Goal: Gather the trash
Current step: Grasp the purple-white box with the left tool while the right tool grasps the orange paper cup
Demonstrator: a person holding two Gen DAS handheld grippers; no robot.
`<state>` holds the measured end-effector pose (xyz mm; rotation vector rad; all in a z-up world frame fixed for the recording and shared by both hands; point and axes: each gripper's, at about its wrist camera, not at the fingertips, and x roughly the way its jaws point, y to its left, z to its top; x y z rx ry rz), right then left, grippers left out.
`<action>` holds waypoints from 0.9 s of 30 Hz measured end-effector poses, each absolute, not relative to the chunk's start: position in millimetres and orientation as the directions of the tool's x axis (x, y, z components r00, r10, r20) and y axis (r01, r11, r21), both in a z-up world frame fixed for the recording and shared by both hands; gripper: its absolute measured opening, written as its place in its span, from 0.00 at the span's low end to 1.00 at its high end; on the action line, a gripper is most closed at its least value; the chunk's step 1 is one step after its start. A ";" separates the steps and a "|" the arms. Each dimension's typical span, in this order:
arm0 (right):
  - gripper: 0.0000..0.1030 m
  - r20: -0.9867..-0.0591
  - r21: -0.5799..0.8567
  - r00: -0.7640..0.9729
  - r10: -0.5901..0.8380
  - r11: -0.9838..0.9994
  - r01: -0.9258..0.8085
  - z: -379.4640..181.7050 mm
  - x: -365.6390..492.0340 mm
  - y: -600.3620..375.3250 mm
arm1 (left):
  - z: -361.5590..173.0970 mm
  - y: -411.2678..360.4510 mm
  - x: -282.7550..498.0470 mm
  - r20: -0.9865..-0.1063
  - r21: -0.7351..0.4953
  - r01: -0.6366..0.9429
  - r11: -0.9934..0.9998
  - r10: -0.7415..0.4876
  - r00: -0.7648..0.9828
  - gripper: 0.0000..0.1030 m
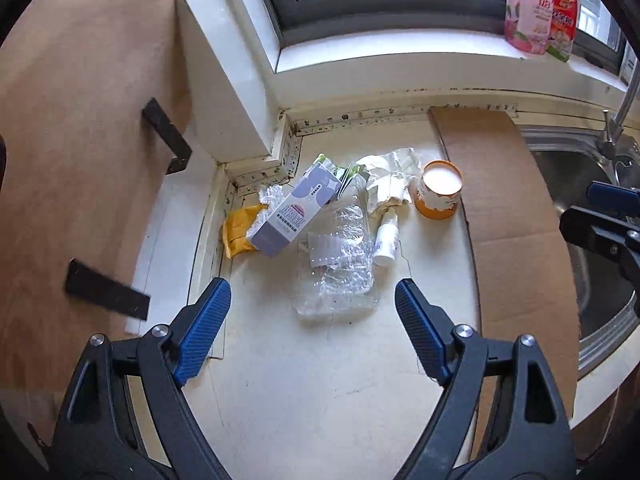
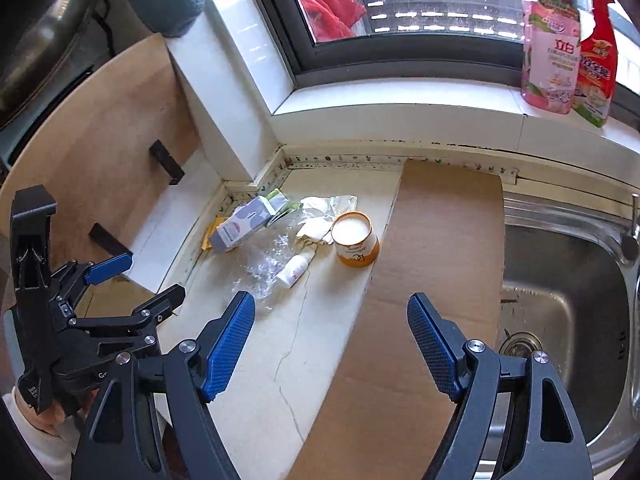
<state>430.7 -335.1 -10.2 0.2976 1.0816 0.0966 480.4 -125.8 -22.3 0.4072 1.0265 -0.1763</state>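
A heap of trash lies in the counter's back corner: a lilac carton (image 1: 292, 212) (image 2: 244, 228), a yellow wrapper (image 1: 238, 232), a crushed clear plastic bottle (image 1: 340, 264) (image 2: 268, 268), crumpled white paper (image 1: 392, 176) (image 2: 320, 216), a small white bottle (image 1: 387, 240) (image 2: 294, 270) and an orange cup (image 1: 440, 192) (image 2: 356, 240) with a white top. My left gripper (image 1: 312, 292) (image 2: 150, 278) hangs open just short of the plastic bottle, holding nothing. My right gripper (image 2: 330, 304) (image 1: 596, 212) is open and empty, over the counter's edge and the cardboard, nearer me than the cup.
A cardboard sheet (image 2: 432, 260) covers the counter between the heap and the steel sink (image 2: 560, 300). A wooden board (image 2: 100, 140) with black brackets stands at the left. Two detergent bottles (image 2: 550, 52) stand on the window sill, and the tap (image 1: 624, 104) rises at the far right.
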 end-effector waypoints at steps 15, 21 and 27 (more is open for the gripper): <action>0.78 -0.910 0.295 0.308 0.276 0.955 0.015 -168.0 562.4 -332.9 | -124.3 -139.9 602.1 -0.893 0.318 0.303 0.898 0.175 0.415 0.80; 0.78 -0.920 0.275 0.287 0.266 0.961 -0.010 -196.2 575.1 -319.7 | -141.7 -125.8 617.9 -0.900 0.303 0.274 0.913 0.181 0.396 0.77; 0.71 -0.920 0.229 0.314 0.235 0.972 -0.054 -205.3 583.2 -309.5 | -146.1 -117.1 624.9 -0.912 0.250 0.246 0.937 0.142 0.385 0.52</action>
